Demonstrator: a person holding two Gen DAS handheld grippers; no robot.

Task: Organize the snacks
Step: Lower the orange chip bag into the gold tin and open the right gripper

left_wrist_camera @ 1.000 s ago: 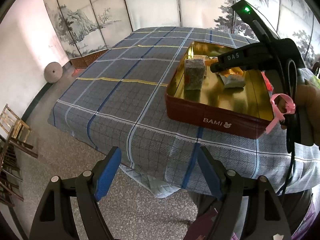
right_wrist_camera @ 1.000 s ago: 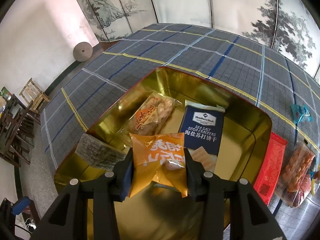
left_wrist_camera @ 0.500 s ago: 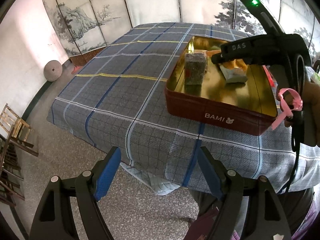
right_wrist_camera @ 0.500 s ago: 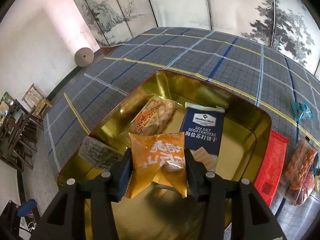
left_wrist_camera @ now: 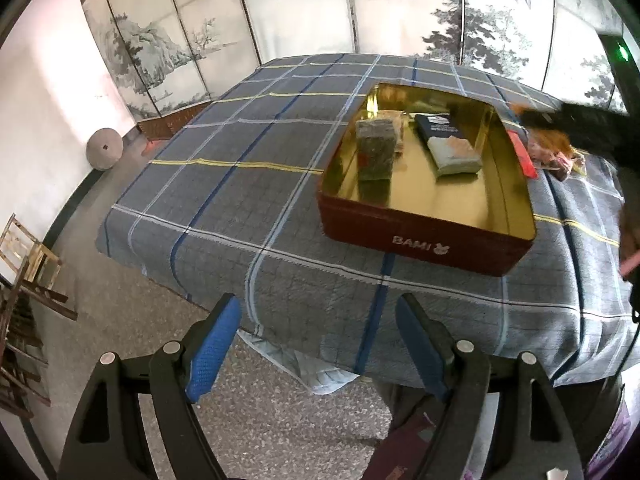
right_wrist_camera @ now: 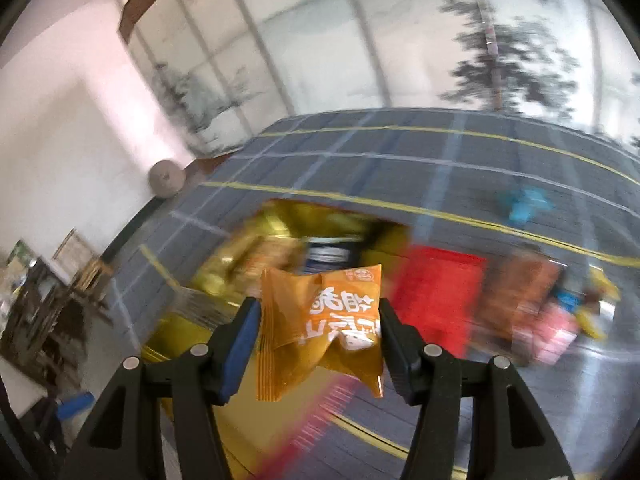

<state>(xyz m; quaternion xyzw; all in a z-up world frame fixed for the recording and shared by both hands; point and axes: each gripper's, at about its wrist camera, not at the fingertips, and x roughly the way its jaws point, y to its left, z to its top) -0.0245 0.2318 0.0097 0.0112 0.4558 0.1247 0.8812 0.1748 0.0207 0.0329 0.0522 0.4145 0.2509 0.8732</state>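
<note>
Orange snack packet (right_wrist_camera: 320,320) sits pinched in my right gripper (right_wrist_camera: 316,320) beside the gold-lined tin (left_wrist_camera: 424,236), so I judge placing comes next; my left gripper (left_wrist_camera: 318,344) hangs open, empty.

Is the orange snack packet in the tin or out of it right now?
Out. The right tool holds the orange snack packet in the air; in the left wrist view the tin has no orange packet.
</note>
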